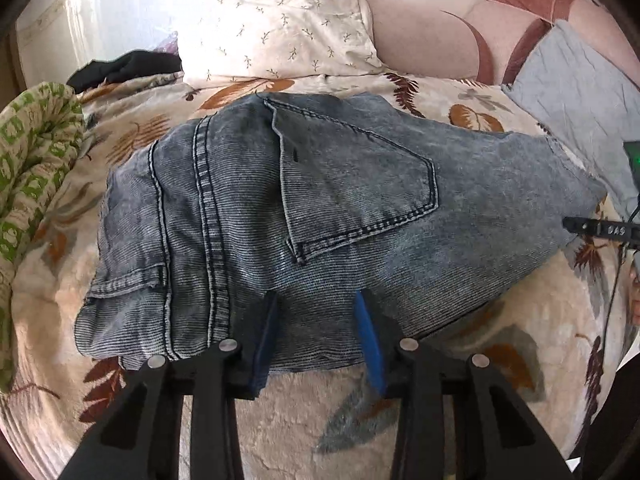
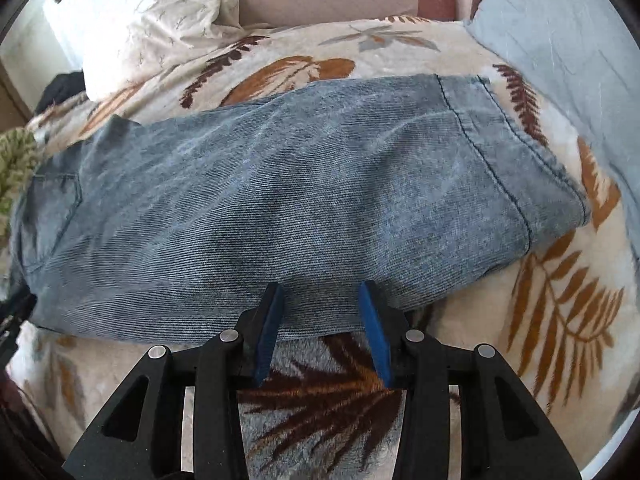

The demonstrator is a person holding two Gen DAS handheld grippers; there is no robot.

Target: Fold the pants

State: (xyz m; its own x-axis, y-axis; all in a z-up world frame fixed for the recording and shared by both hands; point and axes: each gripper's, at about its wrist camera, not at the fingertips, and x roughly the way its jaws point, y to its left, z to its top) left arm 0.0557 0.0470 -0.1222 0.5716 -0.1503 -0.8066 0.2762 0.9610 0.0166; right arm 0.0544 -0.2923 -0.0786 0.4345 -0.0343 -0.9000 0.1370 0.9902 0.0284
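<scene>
The jeans (image 1: 320,208) are blue-grey and look washed out. They lie flat across the bed, folded in half the long way, so one leg sits on top of the other. The waist end is on the left, with a back pocket (image 1: 360,188) facing up. The leg end (image 2: 520,168) is on the right, with a dark line of stitching by the hem

I see the jeans (image 1: 304,208) lying across the bed (image 1: 304,412), pillow (image 1: 280,20) behind them, both tongs (image 1: 316,300) (image 2: 320,292) at their near edge.
</scene>
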